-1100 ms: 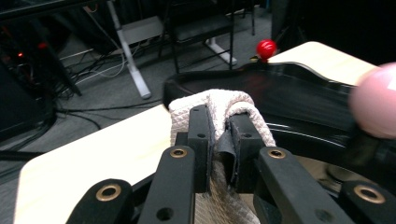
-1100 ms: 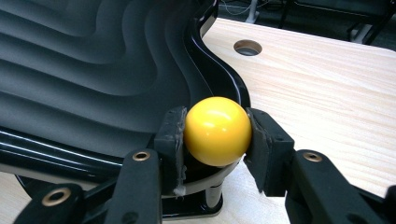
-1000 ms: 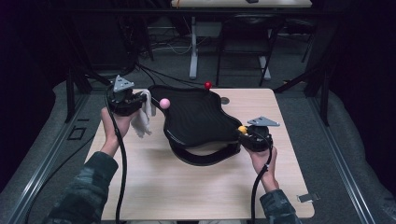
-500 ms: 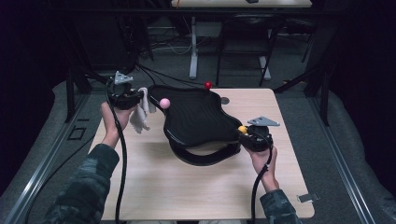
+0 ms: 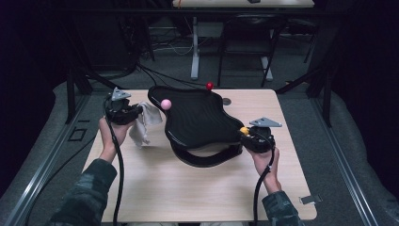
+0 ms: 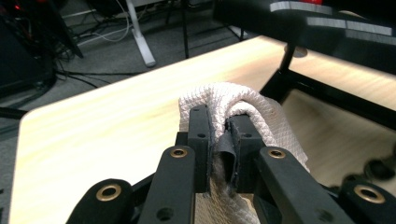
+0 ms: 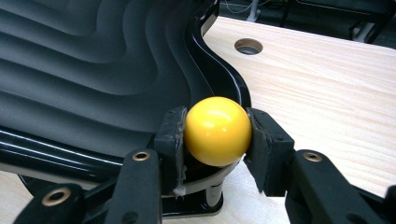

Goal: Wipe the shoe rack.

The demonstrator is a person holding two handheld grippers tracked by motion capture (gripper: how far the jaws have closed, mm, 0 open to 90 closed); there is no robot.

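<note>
A black wavy tray (image 5: 197, 117) stands on a curved black base in the middle of the table, with a pink ball (image 5: 165, 104) at its left corner, a red ball (image 5: 209, 85) at its far edge and a yellow ball (image 5: 244, 131) at its right corner. My right gripper (image 5: 248, 134) is shut on the yellow ball (image 7: 217, 131), beside the tray's ribbed surface (image 7: 93, 60). My left gripper (image 5: 139, 110) is shut on a white cloth (image 5: 143, 124), just left of the tray. The cloth (image 6: 243, 112) drapes over the jaws of the left gripper (image 6: 218, 128).
The wooden table (image 5: 160, 188) has a round cable hole (image 5: 227, 101) behind the tray. A small metal clip (image 5: 310, 199) lies near the front right corner. Desk legs and cables stand on the floor beyond the far edge.
My left gripper has moved a little away from me with the cloth. The right gripper and the tray have stayed put.
</note>
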